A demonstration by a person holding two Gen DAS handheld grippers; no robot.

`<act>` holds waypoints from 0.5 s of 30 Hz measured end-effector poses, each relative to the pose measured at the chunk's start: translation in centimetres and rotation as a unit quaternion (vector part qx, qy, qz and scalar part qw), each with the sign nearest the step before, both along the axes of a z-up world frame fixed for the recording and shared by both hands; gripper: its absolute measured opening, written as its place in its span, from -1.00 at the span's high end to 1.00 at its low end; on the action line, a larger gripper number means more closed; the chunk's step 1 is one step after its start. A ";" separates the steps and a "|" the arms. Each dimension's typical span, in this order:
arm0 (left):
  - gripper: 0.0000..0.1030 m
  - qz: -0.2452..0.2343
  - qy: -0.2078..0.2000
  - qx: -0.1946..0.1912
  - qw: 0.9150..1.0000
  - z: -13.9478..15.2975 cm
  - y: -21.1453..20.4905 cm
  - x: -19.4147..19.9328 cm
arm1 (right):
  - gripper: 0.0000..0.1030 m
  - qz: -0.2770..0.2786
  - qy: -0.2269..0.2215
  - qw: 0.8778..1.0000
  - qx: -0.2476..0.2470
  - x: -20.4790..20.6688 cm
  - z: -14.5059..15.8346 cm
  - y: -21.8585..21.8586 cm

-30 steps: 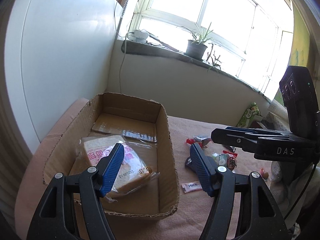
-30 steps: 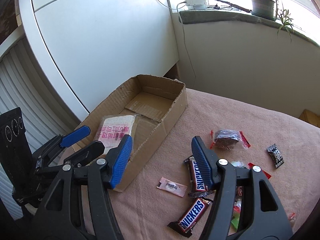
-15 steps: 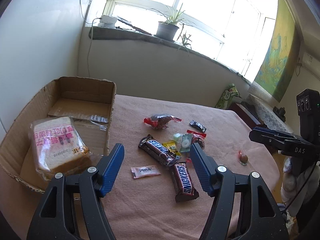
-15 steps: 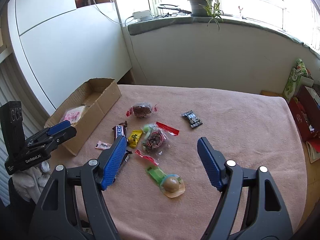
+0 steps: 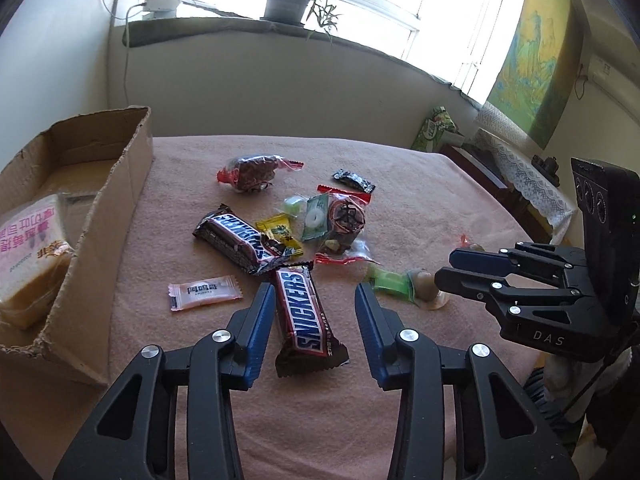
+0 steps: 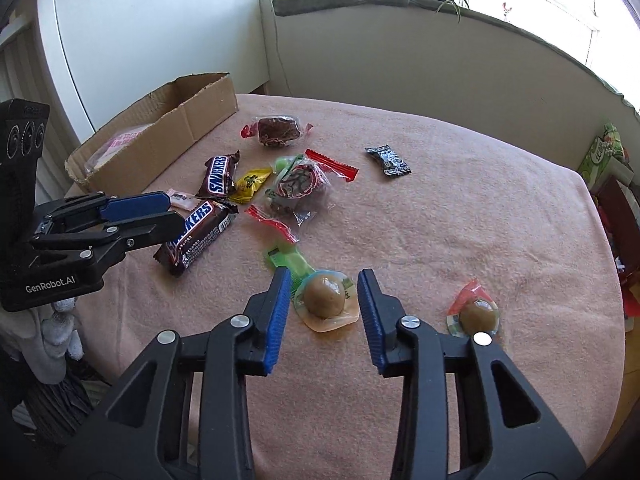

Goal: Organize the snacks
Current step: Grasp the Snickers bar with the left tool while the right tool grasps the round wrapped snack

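Note:
My left gripper (image 5: 314,304) is open, its fingers on either side of a Snickers bar (image 5: 306,318) lying on the pink tablecloth. My right gripper (image 6: 323,300) is open around a round brown sweet in a clear and green wrapper (image 6: 325,301). A second Snickers bar (image 5: 236,237), a pink sachet (image 5: 205,292), a yellow packet (image 5: 280,234) and several other wrapped snacks lie in the middle. A cardboard box (image 5: 100,216) at the left holds a bagged bread loaf (image 5: 28,256).
A second round sweet with a red wrapper (image 6: 474,312) lies to the right of my right gripper. A black packet (image 6: 388,160) lies farther back. The table's edge curves round at the right. A windowsill with a potted plant (image 5: 288,0) is behind.
Both grippers have swung away from the box and come down low over the table. The left now straddles a Snickers bar, the right a round sweet.

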State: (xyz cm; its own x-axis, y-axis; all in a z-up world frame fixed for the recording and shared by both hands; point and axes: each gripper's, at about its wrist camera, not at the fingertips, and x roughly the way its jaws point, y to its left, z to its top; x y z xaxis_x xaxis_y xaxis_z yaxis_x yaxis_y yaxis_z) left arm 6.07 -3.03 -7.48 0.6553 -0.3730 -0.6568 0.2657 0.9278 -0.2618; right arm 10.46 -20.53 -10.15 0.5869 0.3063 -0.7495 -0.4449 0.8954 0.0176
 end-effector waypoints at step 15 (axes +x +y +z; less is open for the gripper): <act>0.23 0.008 0.039 0.021 0.999 -1.8 -0.7 1.5 | 0.43 -0.005 -0.005 1.000 -0.020 0.6 -1.9 0.4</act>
State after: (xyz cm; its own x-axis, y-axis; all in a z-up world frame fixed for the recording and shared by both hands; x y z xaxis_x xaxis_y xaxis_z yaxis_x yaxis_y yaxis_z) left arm 7.56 -3.70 -9.28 0.6074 -0.3352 -0.7202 0.2321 0.9419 -0.2427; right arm 11.05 -20.18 -12.02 0.5968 0.2703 -0.7555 -0.4355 0.8999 -0.0220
